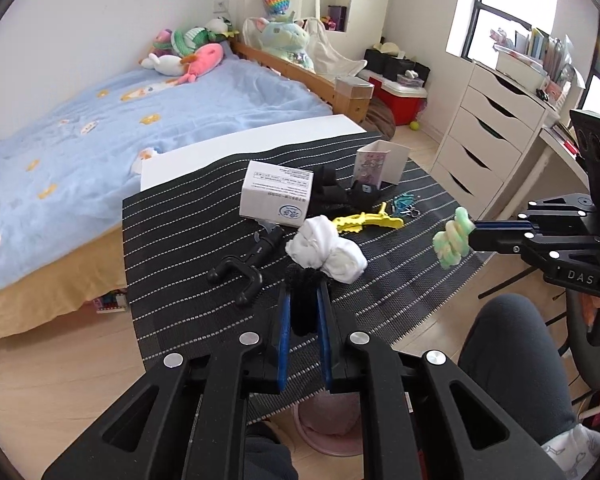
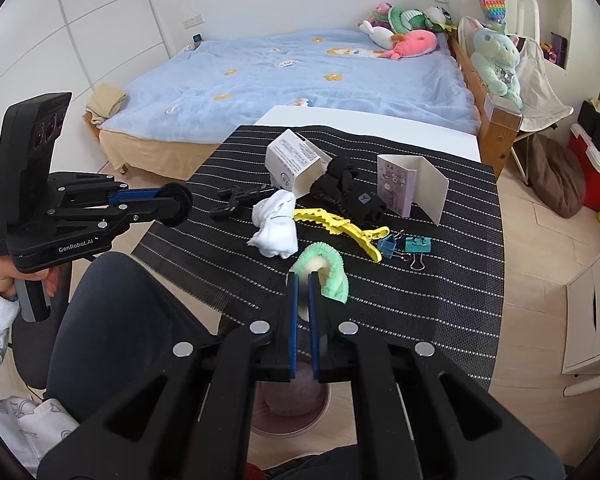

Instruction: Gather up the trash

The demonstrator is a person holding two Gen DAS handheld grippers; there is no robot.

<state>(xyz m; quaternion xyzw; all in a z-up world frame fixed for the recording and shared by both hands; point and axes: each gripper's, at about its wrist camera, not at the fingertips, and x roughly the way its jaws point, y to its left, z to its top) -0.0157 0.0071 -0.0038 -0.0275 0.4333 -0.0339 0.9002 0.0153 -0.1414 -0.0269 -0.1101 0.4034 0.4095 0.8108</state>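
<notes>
The left gripper [image 1: 304,280] is closed tight on a black fuzzy item [image 1: 303,300], which is clamped between its blue pads and held above the near part of the striped black mat [image 1: 180,240]. In the right wrist view the same gripper [image 2: 180,206] appears at the left, with a dark round piece [image 2: 176,204] at its tips. A hand [image 2: 0,276] in a white sleeve holds its handle.

The right gripper [image 2: 303,280] is also closed, and it holds a rolled green and cream fuzzy piece [image 2: 324,268]. In the left wrist view this piece [image 1: 452,240] hangs from the tips over the right edge of the mat.

On the mat lie a crumpled white cloth [image 1: 326,250], a small white carton [image 1: 276,194] just behind it, a yellow clip [image 1: 364,222] to its right, a black plastic hook [image 1: 244,264] to its left, a black bundle [image 2: 352,190], a folded card with a cartoon print [image 2: 404,190] standing at the far right, and two blue binder clips [image 2: 406,248].

Under the near edge of the table stands a pink bin [image 2: 292,408]. Beyond the table is a bed with a blue cover [image 1: 140,120] and plush toys [image 1: 188,50].
</notes>
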